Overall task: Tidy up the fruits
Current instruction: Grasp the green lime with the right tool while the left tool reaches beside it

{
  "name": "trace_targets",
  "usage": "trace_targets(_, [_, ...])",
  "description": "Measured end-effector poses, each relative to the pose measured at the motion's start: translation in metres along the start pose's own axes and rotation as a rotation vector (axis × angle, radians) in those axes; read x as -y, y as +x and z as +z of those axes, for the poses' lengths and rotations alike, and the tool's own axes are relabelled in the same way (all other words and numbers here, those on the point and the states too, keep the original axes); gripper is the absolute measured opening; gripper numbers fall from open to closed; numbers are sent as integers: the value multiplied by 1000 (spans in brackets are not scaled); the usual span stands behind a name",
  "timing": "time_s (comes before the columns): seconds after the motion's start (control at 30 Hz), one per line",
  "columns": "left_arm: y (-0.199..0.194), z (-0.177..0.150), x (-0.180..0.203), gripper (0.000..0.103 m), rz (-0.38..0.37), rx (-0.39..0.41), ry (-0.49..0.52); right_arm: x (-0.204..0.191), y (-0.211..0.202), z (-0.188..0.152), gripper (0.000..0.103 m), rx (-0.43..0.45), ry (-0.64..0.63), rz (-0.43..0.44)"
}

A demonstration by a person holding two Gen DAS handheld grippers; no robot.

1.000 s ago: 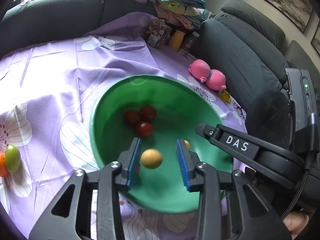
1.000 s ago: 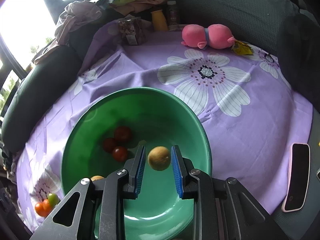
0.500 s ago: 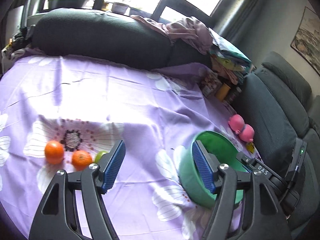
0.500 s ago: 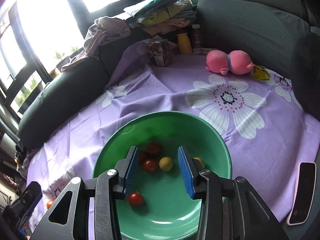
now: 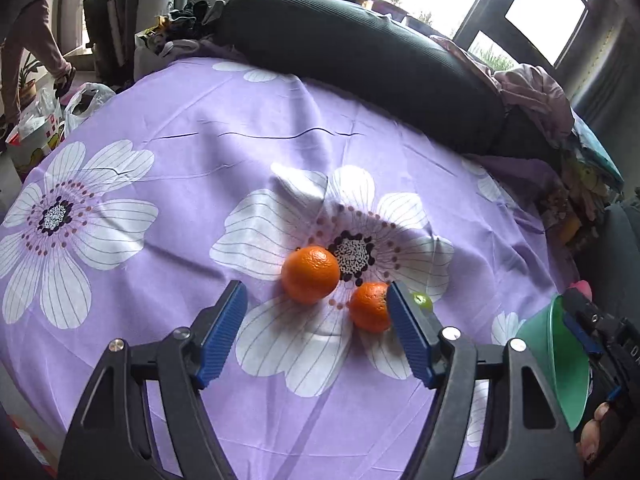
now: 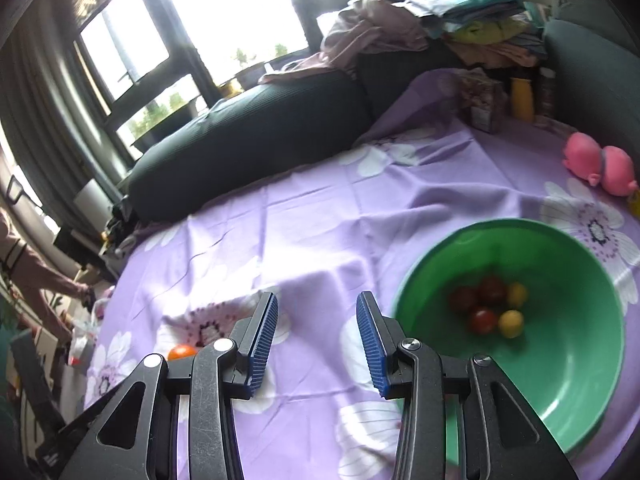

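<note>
In the left wrist view two oranges, a large one (image 5: 310, 274) and a smaller one (image 5: 369, 306), lie on the purple flowered cloth (image 5: 200, 184), with a small green fruit (image 5: 423, 300) behind the right finger. My left gripper (image 5: 316, 334) is open and empty just short of them. The green bowl (image 5: 554, 360) shows at the right edge. In the right wrist view the green bowl (image 6: 568, 380) holds three red tomatoes (image 6: 483, 319) and two yellow fruits (image 6: 511, 323). My right gripper (image 6: 316, 344) is open and empty over the cloth, left of the bowl. An orange (image 6: 181, 352) peeks out at lower left.
A dark sofa cushion (image 5: 360, 52) borders the far side of the cloth. A pink plush toy (image 6: 598, 165), a yellow bottle (image 6: 522, 98), a snack bag (image 6: 480, 100) and piled clothes (image 6: 440, 28) sit at the back right. A person (image 5: 24, 32) stands far left.
Both grippers opened and dropped their yellow fruits in the bowl. My left gripper swung left to the oranges. My right gripper drew back and left off the bowl.
</note>
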State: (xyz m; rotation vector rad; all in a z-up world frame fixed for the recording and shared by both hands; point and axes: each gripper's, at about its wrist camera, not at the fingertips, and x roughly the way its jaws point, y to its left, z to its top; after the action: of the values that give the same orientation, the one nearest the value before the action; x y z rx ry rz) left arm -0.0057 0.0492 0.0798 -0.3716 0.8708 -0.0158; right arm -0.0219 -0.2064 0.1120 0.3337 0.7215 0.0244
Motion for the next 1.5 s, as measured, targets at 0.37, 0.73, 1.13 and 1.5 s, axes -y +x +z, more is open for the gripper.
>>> trace_targets(0.37, [15,1,-16,71,30,-48,-58,-36,110,-35,42,-349,61,39])
trace_targets(0.73, [24,-4,-5,71,19,-76,-18,-36,122,-37,37,-350,65,27])
trace_targets(1.13, [34,-12,11,71,9,-114,43,-21,91,-47,37,-458,-89,-17])
trace_targets(1.5, [35,-16,24,71,-27,-128,84,-20,75,-39,37,-377,-96,1])
